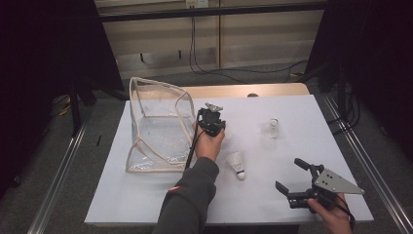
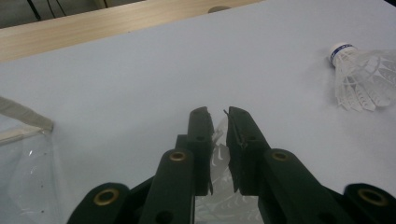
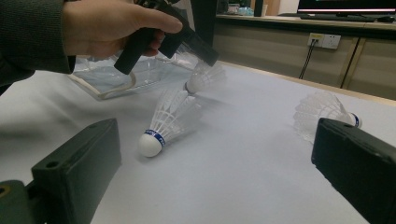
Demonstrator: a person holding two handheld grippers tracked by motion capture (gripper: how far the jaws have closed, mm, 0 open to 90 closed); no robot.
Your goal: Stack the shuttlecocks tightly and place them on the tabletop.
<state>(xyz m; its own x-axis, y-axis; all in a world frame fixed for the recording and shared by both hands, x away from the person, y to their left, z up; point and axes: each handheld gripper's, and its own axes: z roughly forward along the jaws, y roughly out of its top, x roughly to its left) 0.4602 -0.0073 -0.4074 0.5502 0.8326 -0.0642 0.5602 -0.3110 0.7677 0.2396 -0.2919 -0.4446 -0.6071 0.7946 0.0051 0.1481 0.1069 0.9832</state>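
Shuttlecock (image 2: 219,161) feathers sit pinched in the left hand-held gripper (image 2: 218,116) mid-surface (image 1: 292,112). Right hand-held gripper (image 1: 288,174) is spread wide near the front right corner.

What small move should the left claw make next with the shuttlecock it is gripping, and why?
Probably lift it and carry it toward the clear bag. The left claw is pinched on the feathers of a shuttlecock whose cork tip sits at the table, and the open bag lies just beside that hand.

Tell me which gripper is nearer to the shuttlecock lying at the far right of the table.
Left. The left gripper is level with that shuttlecock at mid-table, pinching another shuttlecock's feathers. The right gripper sits back at the near edge, jaws apart.
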